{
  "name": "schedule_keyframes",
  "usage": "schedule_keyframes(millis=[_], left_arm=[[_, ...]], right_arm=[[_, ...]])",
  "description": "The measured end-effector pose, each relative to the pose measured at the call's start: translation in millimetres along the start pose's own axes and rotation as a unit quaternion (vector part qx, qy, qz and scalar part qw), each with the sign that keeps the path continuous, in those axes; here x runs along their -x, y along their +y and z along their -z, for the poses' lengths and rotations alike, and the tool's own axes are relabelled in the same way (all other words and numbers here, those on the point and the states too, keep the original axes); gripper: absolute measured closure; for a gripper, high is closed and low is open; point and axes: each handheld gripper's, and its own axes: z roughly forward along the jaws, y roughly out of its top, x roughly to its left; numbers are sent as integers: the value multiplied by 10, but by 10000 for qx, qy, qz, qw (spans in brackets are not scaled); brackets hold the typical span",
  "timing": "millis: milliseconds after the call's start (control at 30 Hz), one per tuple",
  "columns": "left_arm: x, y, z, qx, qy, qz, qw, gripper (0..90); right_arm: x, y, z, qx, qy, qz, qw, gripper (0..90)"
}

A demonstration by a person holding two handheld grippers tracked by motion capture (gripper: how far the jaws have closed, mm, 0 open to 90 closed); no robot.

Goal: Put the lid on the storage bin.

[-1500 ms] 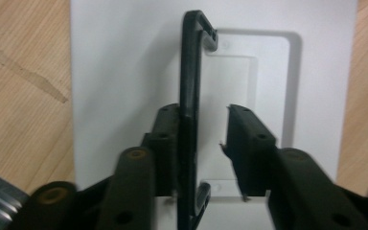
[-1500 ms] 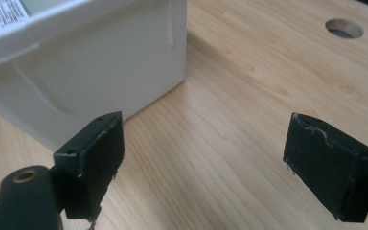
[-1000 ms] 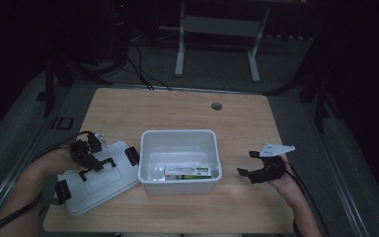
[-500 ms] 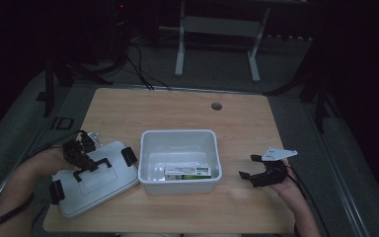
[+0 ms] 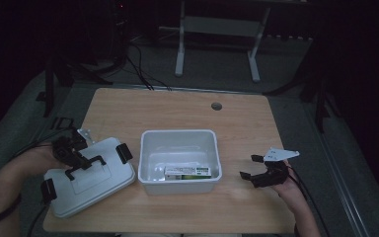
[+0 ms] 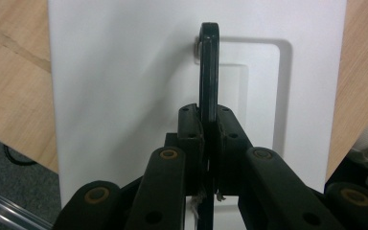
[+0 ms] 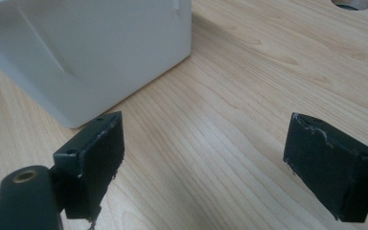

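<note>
1. White plastic lid (image 5: 90, 181) lies at the near left corner of the wooden surface (image 5: 237, 116), just beside the open white box (image 5: 180, 136) it looks made for — the two are close at the lid's right edge, though I cannot tell if they touch.
2. Left tongs (image 5: 81, 161) are closed tight on the lid's black handle (image 6: 209, 72); in the left gripper view the thin handle stands upright, pinched between the two pads.
3. Whether the lid is lifted clear or its far side rests on the surface is hard to tell; in the high view it seems slightly tilted.
4. Right tongs (image 5: 249, 167) hover low over bare wood to the right of the box, jaws spread wide with nothing between them; the right gripper view shows the box's outer wall (image 7: 91, 52) just ahead and to one side.
5. Inside the box lies a flat packet (image 5: 187, 172) with a green and white label, against the near wall.
6. Progress, as I judge it: the box is loaded and the lid is gripped, so the job is at the covering stage. Left to do — carry the lid over the box, set it square on the rim, and probably press down the black clips (image 5: 124, 152) at the lid's ends.
7. Writing: the packet's label carries print, but it is too small and dim to read. No brand or lettering shows on the lid, box or tongs.
</note>
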Motion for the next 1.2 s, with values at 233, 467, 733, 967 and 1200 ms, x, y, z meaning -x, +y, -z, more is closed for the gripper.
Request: schedule_keyframes(millis=[233,467,733,967,1200], left_arm=[[27,26,157,72,129,-56,9999,833],[78,64,333,166,245,-134,9995,833],[158,139,535,253,362,-260,9987,833],[196,166,699,303,403,-312,9982,833],[245,221,838,326,478,-404,9975,833]], right_arm=[[-4,-41,-6,38,10,-31,10000,137],[-7,-79,12,127,77,-67,9999,138],[-16,-113,-2,81,71,-62,9999,137],[-21,-116,0,104,82,-82,9999,137],[-22,-121,-9,91,86,-89,9999,137]])
